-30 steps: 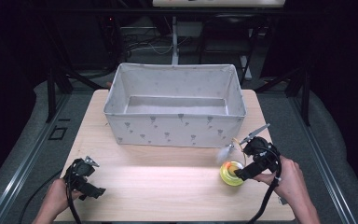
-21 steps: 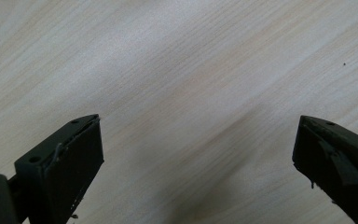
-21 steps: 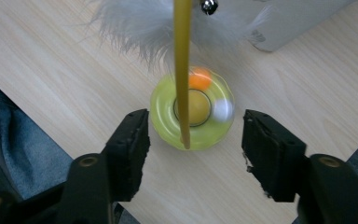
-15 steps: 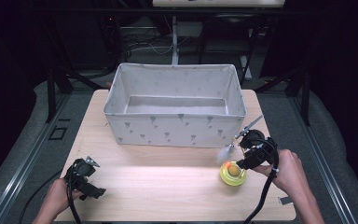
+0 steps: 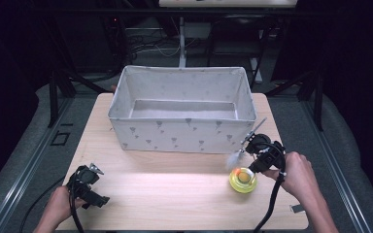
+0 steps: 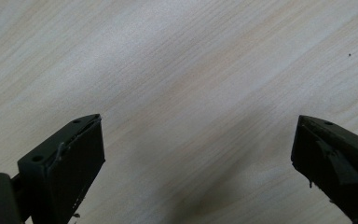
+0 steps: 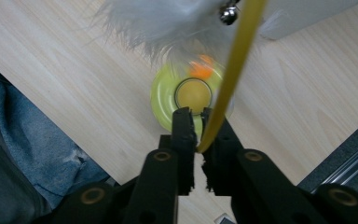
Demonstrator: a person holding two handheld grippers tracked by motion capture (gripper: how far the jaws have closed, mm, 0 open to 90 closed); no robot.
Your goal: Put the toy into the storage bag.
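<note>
Here, a yellow wand [image 7: 233, 65] with a tuft of white feathers [image 7: 168, 25] and a small silver bell [image 7: 228, 15] at its far end is clamped between the 2 jaws of the right gripper [image 7: 199, 122]. In the right gripper view the jaws stand nearly together, pinching the lower end of the wand, which rises from them up and to the right. Directly beyond the fingertips sits a round yellow-green toy [image 7: 168, 95] with an amber centre and a small orange spot at its far edge; the feathers hang over its far side.

From the high view, the right gripper [image 5: 252, 162] is near the right front part of the wooden table [image 5: 175, 194], held by the person's right hand [image 5: 296, 174], with the round toy [image 5: 243, 180] on the tabletop just beside it. The feathers [image 5: 233, 158] show as a pale blur above the toy, near the front wall of the grey fabric bin [image 5: 184, 136], which stands at the back middle of the table.

The left gripper [image 5: 85, 187] is well apart, at the table's left front, held in the left hand [image 5: 58, 208]. In the left gripper view its jaws stand wide apart over bare wood grain, grasping nothing.
</note>
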